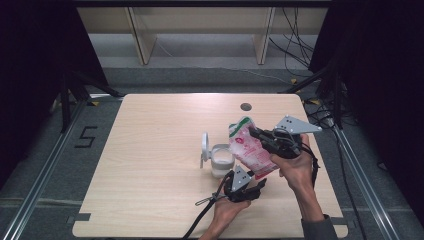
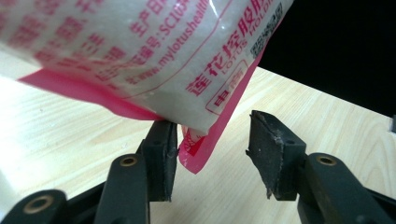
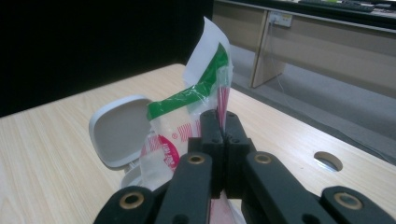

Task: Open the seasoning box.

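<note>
A pink and white bag (image 1: pixel 251 148) with red writing on it is held up in the air over the right part of the wooden tabletop (image 1: pixel 150 165). The right tongs (image 1: pixel 257 134) are pressed tight together on the bag near its top, just under a green stripe (in the right gripper view the two black jaws meet with the bag squeezed between them). The left tongs (image 1: pixel 260 186) sit low, just under the bag's bottom corner. Their jaws are spread apart, and the pink bottom edge of the bag hangs down into the gap, right beside one jaw. A small white tub (image 1: pixel 222 159) stands on the tabletop just left of the bag, with its white lid (image 1: pixel 205 144) flipped up and open. A round hole (image 1: pixel 245 106) shows near the far edge of the tabletop.
</note>
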Demonstrator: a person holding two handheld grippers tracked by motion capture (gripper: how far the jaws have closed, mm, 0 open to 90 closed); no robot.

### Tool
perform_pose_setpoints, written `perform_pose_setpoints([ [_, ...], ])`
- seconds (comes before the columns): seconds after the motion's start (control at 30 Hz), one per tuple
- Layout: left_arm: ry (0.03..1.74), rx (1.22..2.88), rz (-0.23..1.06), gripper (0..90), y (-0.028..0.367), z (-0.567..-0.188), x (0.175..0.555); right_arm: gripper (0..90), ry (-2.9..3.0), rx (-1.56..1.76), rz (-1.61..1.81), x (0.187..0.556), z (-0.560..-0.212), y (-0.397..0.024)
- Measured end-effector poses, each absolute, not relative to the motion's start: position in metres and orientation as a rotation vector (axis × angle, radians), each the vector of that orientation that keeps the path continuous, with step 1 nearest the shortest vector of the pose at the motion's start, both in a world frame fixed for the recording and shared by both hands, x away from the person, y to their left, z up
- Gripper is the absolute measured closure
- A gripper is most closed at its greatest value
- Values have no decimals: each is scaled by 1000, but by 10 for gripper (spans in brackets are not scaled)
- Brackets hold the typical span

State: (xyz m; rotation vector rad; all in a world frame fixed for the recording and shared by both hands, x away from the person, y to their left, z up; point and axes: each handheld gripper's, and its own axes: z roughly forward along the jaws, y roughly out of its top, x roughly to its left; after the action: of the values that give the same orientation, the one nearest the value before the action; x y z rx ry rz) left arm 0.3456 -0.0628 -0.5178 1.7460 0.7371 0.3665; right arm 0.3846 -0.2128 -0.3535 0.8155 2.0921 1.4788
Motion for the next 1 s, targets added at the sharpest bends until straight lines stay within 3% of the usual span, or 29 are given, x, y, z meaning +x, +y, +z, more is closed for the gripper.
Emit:
perform_pose_setpoints([
  [0.27,737,1727,351,501,-54,-506,336,900,2063,875,1552,383,-361,-235],
  [0.47,704,1716,419,501,-44,-491,325,900,2072,940,1508,383,-375,-248],
  [1.0,729,1756,421,449,-21,-501,321,900,1992,1006,1481,368,-384,-278],
])
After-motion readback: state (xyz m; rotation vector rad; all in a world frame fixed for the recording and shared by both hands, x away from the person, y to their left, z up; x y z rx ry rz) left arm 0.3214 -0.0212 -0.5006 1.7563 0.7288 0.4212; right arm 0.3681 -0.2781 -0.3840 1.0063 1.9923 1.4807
